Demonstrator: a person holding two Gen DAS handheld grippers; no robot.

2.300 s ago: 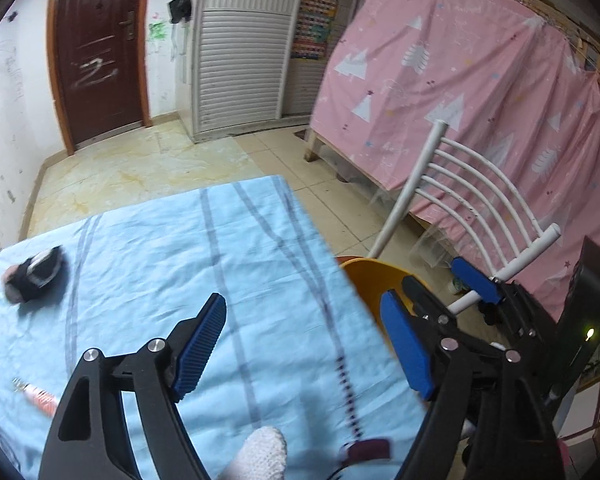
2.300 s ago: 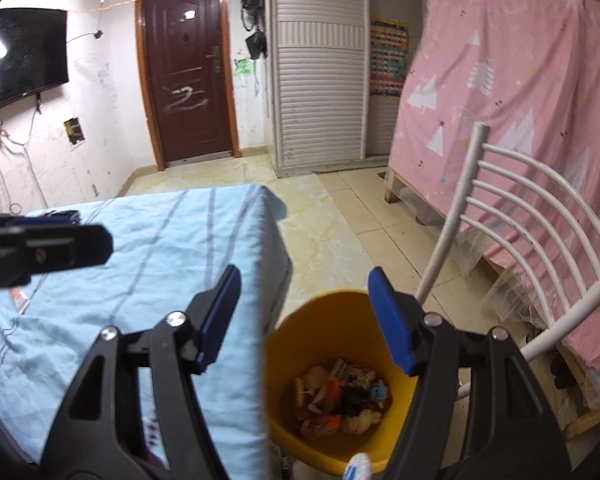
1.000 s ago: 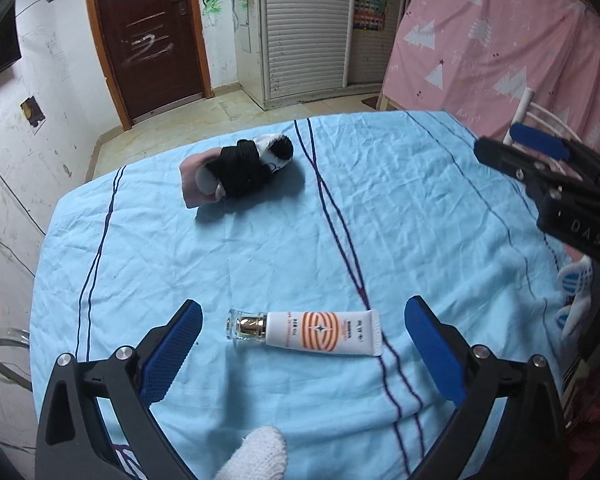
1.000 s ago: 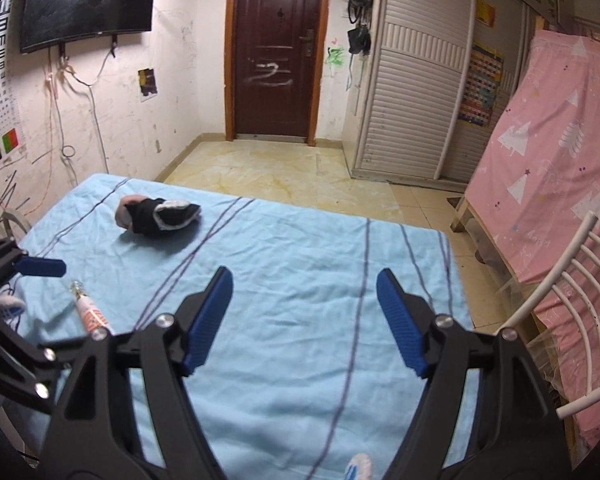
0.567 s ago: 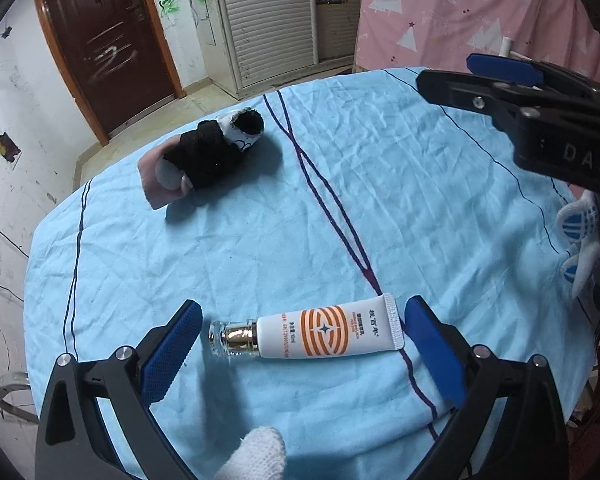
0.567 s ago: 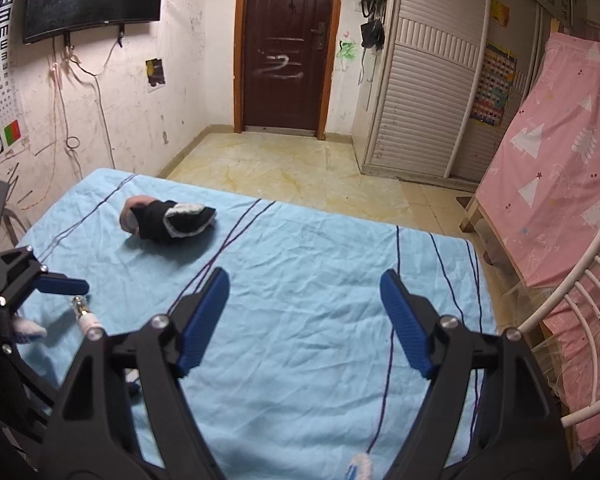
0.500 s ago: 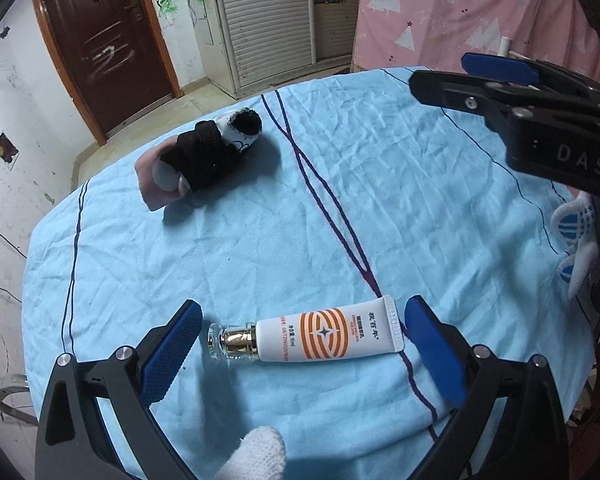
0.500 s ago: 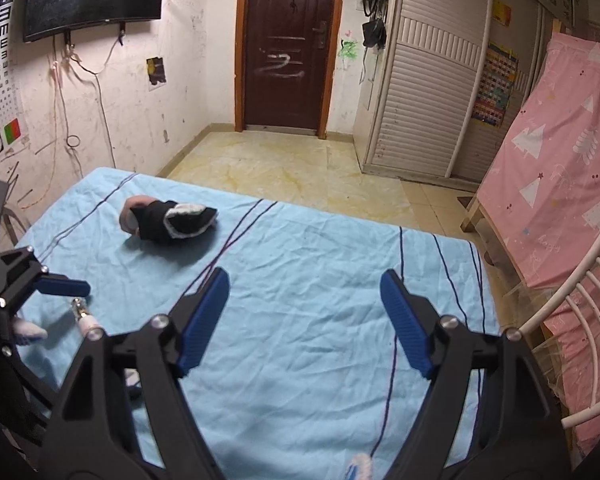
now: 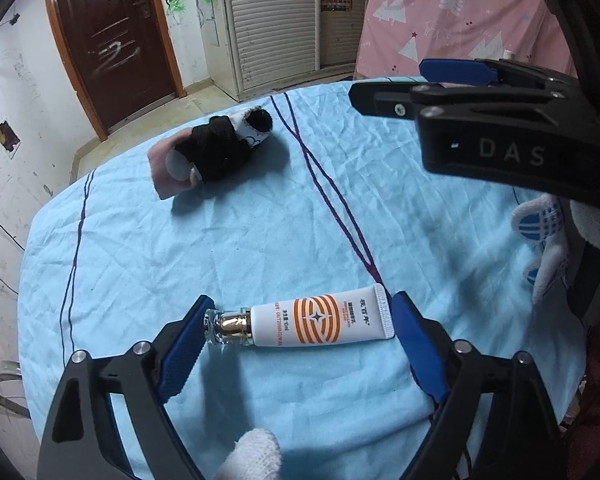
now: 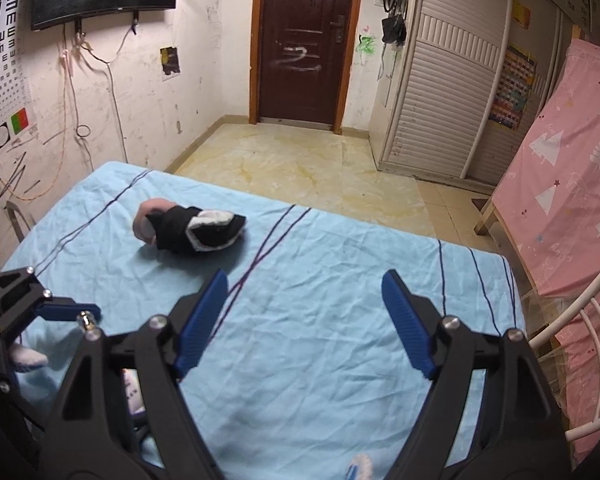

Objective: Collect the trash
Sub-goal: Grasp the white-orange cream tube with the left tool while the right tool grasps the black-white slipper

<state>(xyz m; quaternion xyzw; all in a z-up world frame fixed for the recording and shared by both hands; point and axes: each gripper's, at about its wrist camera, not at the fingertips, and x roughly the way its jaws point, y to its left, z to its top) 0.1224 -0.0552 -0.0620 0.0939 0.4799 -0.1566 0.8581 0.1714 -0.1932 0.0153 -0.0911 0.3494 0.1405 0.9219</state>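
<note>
A white tube (image 9: 320,320) with an orange emblem and a gold cap lies lengthwise on the blue cloth (image 9: 260,240) between the jaws of my left gripper (image 9: 300,308). The jaws are closing, and the blue pads (image 9: 180,352) meet the cap end and the crimped end. A black, white and pink fabric bundle (image 9: 216,152) rests farther back, also seen as the bundle (image 10: 188,228) in the right wrist view. My right gripper (image 10: 304,280) hovers over the cloth, its jaws opening with nothing between them. It shows as the right gripper (image 9: 386,80) at the upper right.
Gloved hands (image 9: 548,248) hold both tools. A white metal chair (image 10: 580,360) and a pink curtain (image 10: 572,200) stand beyond the table's right edge. Tiled floor (image 10: 300,168), a dark door (image 10: 304,40) and a slatted wardrobe (image 10: 440,92) lie behind.
The left jaws have drawn in from wide apart until the pads meet the tube's two ends. The right gripper has slid farther over the table toward the left, its jaws a little wider.
</note>
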